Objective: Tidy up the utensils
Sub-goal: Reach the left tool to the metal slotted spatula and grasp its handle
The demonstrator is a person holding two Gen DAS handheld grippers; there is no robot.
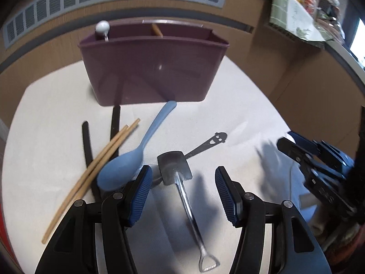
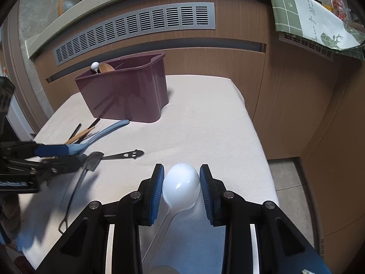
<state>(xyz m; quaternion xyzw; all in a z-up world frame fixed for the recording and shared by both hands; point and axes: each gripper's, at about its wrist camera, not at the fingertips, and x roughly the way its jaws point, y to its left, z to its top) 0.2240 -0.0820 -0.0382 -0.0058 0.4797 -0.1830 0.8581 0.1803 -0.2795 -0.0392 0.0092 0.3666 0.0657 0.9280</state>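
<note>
A purple utensil caddy (image 1: 150,73) stands at the back of the white mat, also in the right wrist view (image 2: 127,93); a white-knobbed utensil (image 1: 102,28) and a wooden piece (image 1: 157,30) stick out of it. My left gripper (image 1: 183,182) is open over a shovel-shaped metal spoon (image 1: 175,166). A blue spoon (image 1: 127,166), wooden chopsticks (image 1: 98,166), black chopsticks (image 1: 86,141) and a smiley-handled metal utensil (image 1: 205,143) lie around it. My right gripper (image 2: 181,178) is shut on the bowl of a white spoon (image 2: 181,185).
The white mat (image 2: 205,125) covers a table whose right edge drops to the floor. A brown cabinet wall with a grey vent (image 2: 136,29) stands behind. A green-checked cloth (image 2: 308,16) hangs from the counter at upper right.
</note>
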